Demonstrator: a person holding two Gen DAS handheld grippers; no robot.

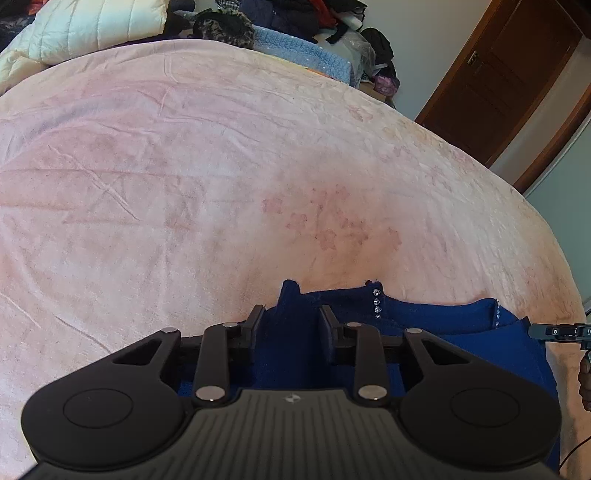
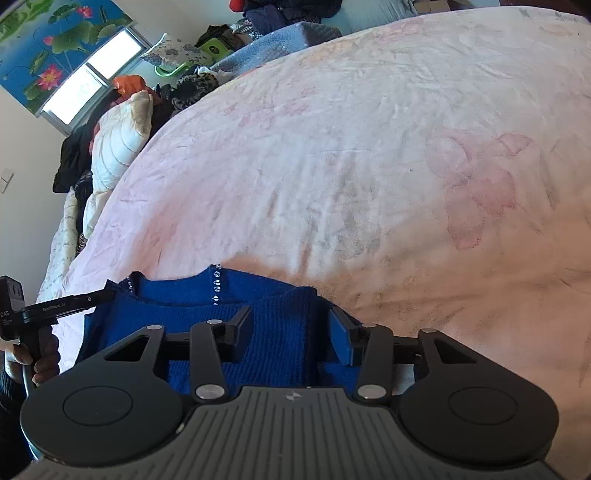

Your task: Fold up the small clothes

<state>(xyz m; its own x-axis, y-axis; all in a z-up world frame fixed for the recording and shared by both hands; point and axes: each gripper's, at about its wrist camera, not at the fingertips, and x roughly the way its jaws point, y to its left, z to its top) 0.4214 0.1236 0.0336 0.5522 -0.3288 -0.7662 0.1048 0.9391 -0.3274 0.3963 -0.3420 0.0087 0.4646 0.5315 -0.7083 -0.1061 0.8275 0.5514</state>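
A small royal-blue knit top with rhinestones at the neckline hangs at the near edge of the pink bed. In the left wrist view my left gripper is shut on one shoulder of the top, with blue fabric bunched between its fingers. In the right wrist view my right gripper is shut on the other shoulder of the top, with ribbed fabric filling the gap. The right gripper's tip shows at the right edge of the left wrist view. The left gripper shows at the left of the right wrist view.
A pink floral blanket covers the bed. A cream quilted duvet, a blue blanket and heaps of dark clothes lie at the far edge. A brown door stands to the right. A window is at upper left.
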